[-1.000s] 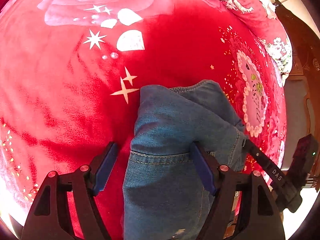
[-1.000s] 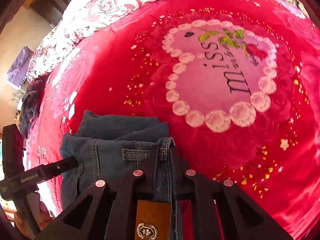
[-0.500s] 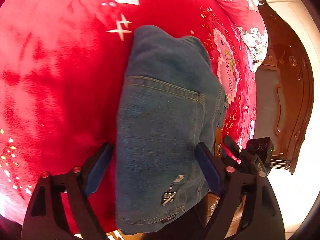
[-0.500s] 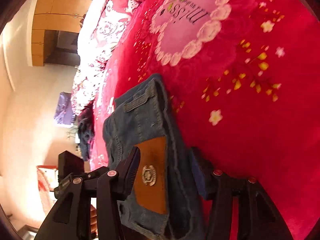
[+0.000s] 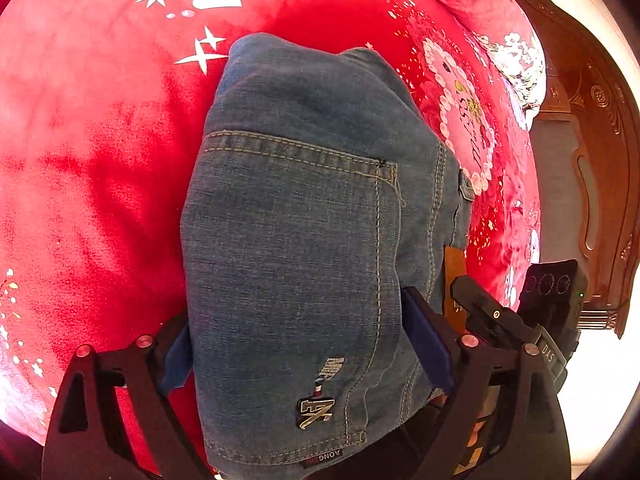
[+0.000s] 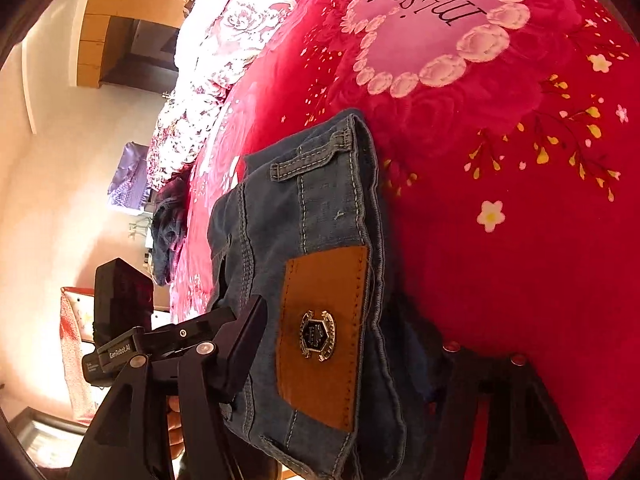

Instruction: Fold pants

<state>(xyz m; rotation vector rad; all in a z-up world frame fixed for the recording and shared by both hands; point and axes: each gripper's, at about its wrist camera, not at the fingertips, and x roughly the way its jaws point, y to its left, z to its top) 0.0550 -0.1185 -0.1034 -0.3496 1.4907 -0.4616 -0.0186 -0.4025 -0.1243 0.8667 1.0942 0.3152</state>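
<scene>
The folded blue jeans (image 5: pixel 296 220) lie as a thick bundle on the red blanket (image 5: pixel 92 160), back pocket up. My left gripper (image 5: pixel 300 348) is open, its blue-padded jaws standing either side of the bundle's near end. In the right wrist view the jeans (image 6: pixel 320 208) show the waistband with a brown leather patch (image 6: pixel 324 332). My right gripper (image 6: pixel 340 344) is open around the waistband end, its right finger mostly hidden behind the denim. The bundle seems lifted at its near end.
The red floral blanket (image 6: pixel 520 200) covers the bed, with a pink heart print (image 6: pixel 432 28). A dark wooden headboard (image 5: pixel 592 160) stands at the right. Other dark clothes (image 6: pixel 168 232) lie at the bed's far edge. A wooden wardrobe (image 6: pixel 120 20) stands beyond.
My right gripper has opened from its pinch on the waistband. Both grippers have pulled back toward the bed's edge, and the jeans bundle fills more of both views.
</scene>
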